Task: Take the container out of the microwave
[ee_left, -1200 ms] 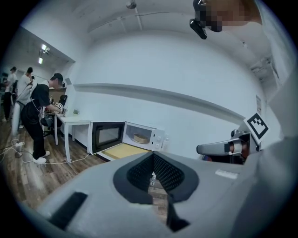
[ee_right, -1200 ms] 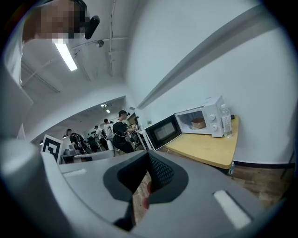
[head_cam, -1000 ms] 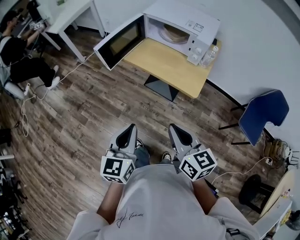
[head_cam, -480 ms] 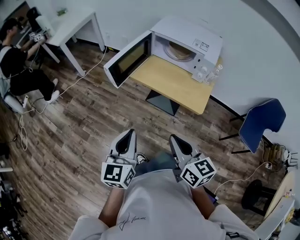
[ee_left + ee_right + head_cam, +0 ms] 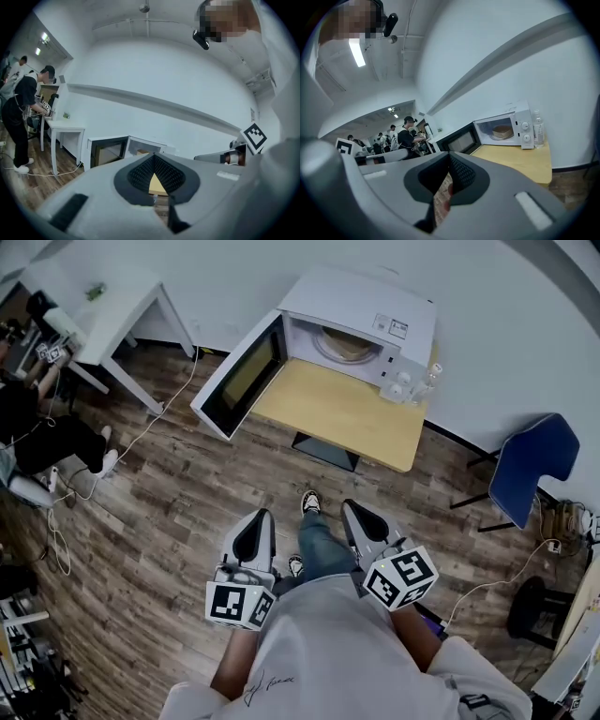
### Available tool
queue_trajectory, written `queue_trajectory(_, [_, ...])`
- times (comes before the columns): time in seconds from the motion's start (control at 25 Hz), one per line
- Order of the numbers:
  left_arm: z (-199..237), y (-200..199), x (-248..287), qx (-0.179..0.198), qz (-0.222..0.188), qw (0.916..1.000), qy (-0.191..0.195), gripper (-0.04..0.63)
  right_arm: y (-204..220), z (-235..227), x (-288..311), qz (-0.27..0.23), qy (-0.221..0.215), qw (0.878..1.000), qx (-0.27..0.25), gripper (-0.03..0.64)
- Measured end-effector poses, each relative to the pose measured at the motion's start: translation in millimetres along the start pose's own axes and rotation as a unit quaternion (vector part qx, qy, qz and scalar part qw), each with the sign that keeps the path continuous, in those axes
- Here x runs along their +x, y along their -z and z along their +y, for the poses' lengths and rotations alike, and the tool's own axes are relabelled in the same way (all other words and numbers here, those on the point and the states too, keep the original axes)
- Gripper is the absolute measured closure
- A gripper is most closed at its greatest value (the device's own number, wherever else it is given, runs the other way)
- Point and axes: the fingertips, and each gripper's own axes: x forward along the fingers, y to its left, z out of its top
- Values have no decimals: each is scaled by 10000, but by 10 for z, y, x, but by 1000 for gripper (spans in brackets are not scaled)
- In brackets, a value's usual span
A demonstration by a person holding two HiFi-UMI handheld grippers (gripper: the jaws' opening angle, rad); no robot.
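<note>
Bottle (image 5: 428, 381) beside open microwave (image 5: 375, 307), blue chair (image 5: 532, 470) right, white desk (image 5: 108, 294) left

Dark plank floor (image 5: 178, 512) meets plain white walls (image 5: 234, 273). A wooden tabletop (image 5: 352, 418) stands against the wall, with a white table (image 5: 112, 292) at its left (a cable (image 5: 167, 405) trails across the floor between them) and a blue chair (image 5: 536, 465) at its right.

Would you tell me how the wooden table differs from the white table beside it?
The wooden table has a light wood top; the white table is white all over. The wooden table stands on a dark central base, the white table on slim white legs. The wooden table carries the open microwave and a bottle; the white table, a small green item. Both stand against the white wall.
</note>
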Motion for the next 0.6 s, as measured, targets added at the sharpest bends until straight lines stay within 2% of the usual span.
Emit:
queue_trajectory(0.2, [194,-250,423,113,-225,9997,-63,597,-309,-383,423,-128,168,9997,103,603])
queue_trajectory(0.4, [412,-380,991,234,-68,9997,69,597,-616,-717,846,-224,284,9993,136,603])
queue_trajectory(0.6, [549,-502,1412,275,-53,9996,-19,597,-850,-1069,1151,-236,579,9980,-13,603])
